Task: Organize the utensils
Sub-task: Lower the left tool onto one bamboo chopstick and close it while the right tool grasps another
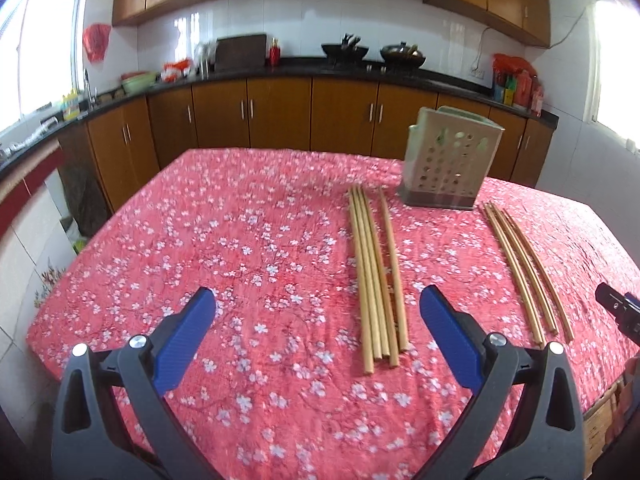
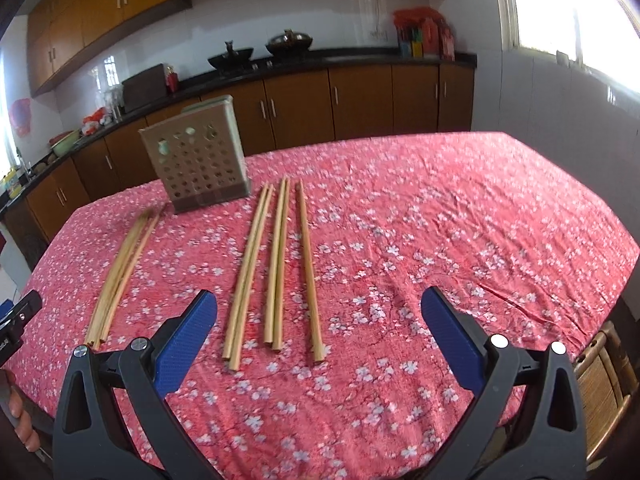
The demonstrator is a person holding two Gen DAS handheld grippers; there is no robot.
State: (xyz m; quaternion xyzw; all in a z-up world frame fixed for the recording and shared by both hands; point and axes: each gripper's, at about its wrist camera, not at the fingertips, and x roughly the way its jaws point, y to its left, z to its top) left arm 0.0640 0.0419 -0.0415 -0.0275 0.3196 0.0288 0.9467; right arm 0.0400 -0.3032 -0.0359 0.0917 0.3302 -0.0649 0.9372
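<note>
Left wrist view: the left gripper (image 1: 318, 300) hovers above the tabletop (image 1: 160, 248), its blue ribbed fingers (image 1: 448, 332) spread wide and holding nothing. The tabletop is covered in a red cloth printed with small white blossoms, slightly wrinkled. A left chopstick group (image 1: 376, 276) of pale, slender wooden sticks lies just ahead and to the right of centre, its near ends roughly level. A second, right chopstick group (image 1: 528, 272) lies well apart to the right. Between their far ends stands the utensil holder (image 1: 448, 164), a boxy grey-beige caddy with round perforations and a darker base, upright and apparently empty. Judgement: the sticks are laid lengthwise toward the holder to allow a straight pick and drop. The edge of the other gripper shows at far right.

Right wrist view: the right gripper (image 2: 318, 300) is likewise held above the cloth, fingers (image 2: 188, 332) wide apart and empty. The right chopstick group (image 2: 276, 264) lies directly ahead as two pairs and a single, sticks nearly parallel. The left chopstick group (image 2: 120, 276) lies bunched at left. The utensil holder (image 2: 200, 164) stands beyond both. A woven chair (image 2: 600, 384) sits at the table's edge. Judgement: no stick is yet stowed.
</note>
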